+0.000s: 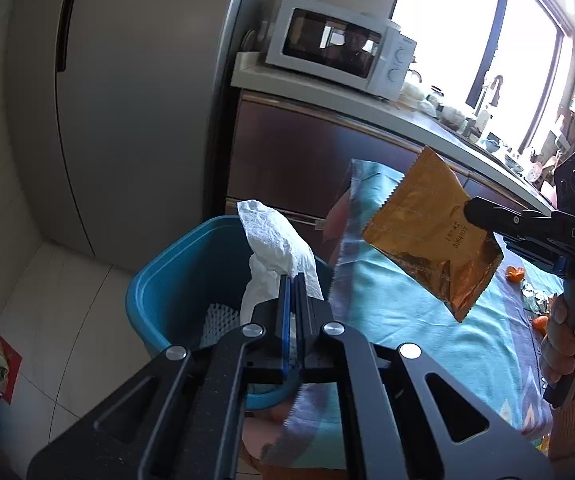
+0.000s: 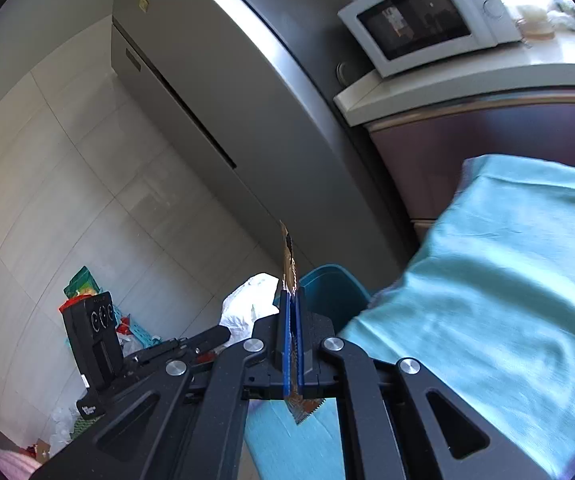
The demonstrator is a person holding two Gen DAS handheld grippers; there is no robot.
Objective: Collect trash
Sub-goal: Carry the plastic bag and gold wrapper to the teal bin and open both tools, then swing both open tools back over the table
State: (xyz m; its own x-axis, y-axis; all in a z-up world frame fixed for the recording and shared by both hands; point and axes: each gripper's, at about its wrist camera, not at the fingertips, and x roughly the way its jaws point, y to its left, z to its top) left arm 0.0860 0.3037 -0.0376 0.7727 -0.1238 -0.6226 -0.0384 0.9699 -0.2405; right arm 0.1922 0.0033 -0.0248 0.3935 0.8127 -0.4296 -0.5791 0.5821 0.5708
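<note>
Now both grippers hold trash near the blue bin (image 1: 167,280), which stands on the floor at the corner of the worktop (image 1: 407,312) with its teal cloth.

Left gripper (image 1: 292,280): the jaws are pressed together on a crumpled white tissue (image 1: 275,240), which sticks up past the fingertips and hangs directly over the bin's opening. Inside the bin a piece of white foam netting (image 1: 217,320) lies against the near wall.

Right gripper (image 2: 292,300): the jaws pinch a gold foil wrapper (image 1: 431,232) by its lower part. From the left wrist view the wrapper is held in the air above the cloth, to the right of the bin and not yet over it, its zigzag-cut edges showing. From the right wrist view it is seen edge-on, rising beyond the fingertips with the bin's rim (image 2: 327,280) just behind it and the tissue (image 2: 247,304) just to its left.

Orange peel (image 1: 513,274) lies farther back on the cloth. A microwave (image 1: 339,48) sits on the counter beside the grey fridge (image 1: 127,100). More litter (image 2: 83,288) lies on the tiled floor.
</note>
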